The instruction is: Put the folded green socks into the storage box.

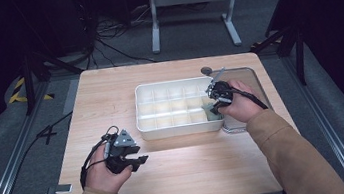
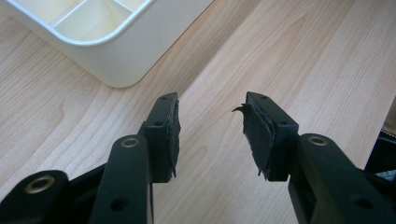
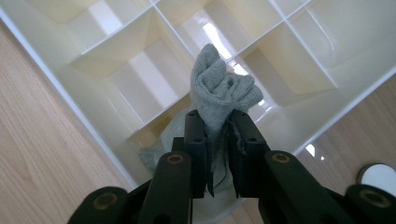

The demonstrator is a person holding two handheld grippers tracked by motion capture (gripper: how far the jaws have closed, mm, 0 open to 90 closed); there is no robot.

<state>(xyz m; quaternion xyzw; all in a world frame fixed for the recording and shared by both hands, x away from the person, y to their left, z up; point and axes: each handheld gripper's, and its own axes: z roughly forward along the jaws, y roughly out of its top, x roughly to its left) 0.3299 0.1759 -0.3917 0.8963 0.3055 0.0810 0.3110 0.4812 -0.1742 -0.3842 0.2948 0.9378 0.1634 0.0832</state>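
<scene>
Pinching a soft, light grey sock (image 3: 219, 93) by its bunched middle, the right gripper (image 3: 218, 122) hangs over the white divided tray's (image 1: 142, 123) right-front corner, while the left gripper (image 2: 210, 126) rests gaping and empty near the table's (image 1: 195, 174) front-left.

We see the divided tray (image 1: 176, 105) in the middle of the bench (image 1: 180, 176), a lid (image 1: 251, 79) just right of it, and a sock (image 3: 219, 93) over the tray's right end.
</scene>
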